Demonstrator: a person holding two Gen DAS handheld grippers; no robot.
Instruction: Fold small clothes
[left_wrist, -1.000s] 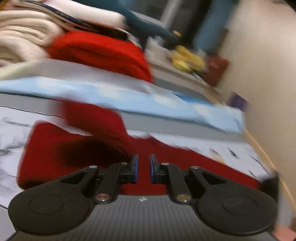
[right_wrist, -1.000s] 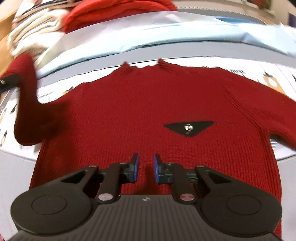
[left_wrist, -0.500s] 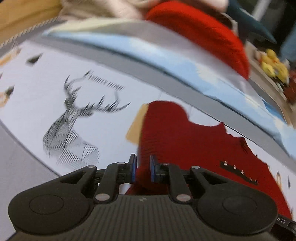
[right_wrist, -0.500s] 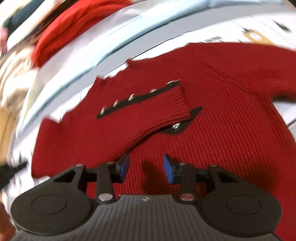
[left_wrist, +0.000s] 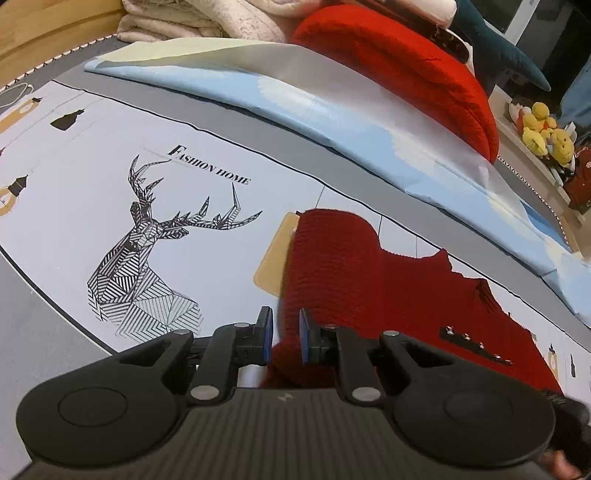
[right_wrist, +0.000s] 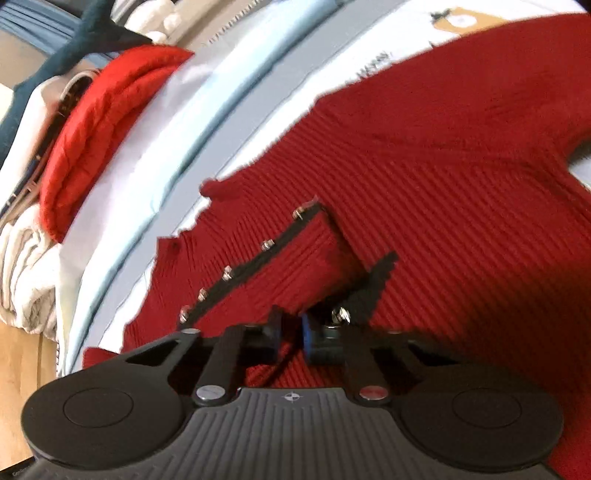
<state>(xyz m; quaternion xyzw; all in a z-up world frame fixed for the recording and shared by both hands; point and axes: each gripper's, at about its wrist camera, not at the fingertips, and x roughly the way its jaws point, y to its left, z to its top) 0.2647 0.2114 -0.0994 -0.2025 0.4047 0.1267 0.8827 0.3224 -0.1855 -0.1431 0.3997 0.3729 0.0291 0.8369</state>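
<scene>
Red sweater (right_wrist: 461, 184) lies flat, long axis toward one o'clock; left gripper (left_wrist: 283, 334) pinches its edge, right gripper (right_wrist: 291, 334) clamps its knit.

Both cameras sit low and close over the dark red sweater (left_wrist: 369, 280) spread on the bed (left_wrist: 184, 122); the left wrist view looks down along its claw (left_wrist: 283, 334) from the sweater's folded edge; the right wrist view (right_wrist: 443, 184), rolled, faces its chest; both share its studded black strip (left_wrist: 476, 345) (right_wrist: 251, 266) and the folded red blanket (left_wrist: 406, 62) (right_wrist: 103, 122) beyond.

Printed bedsheet (left_wrist: 207, 155), red sweater (right_wrist: 443, 206), folded sheet (left_wrist: 332, 107)
</scene>
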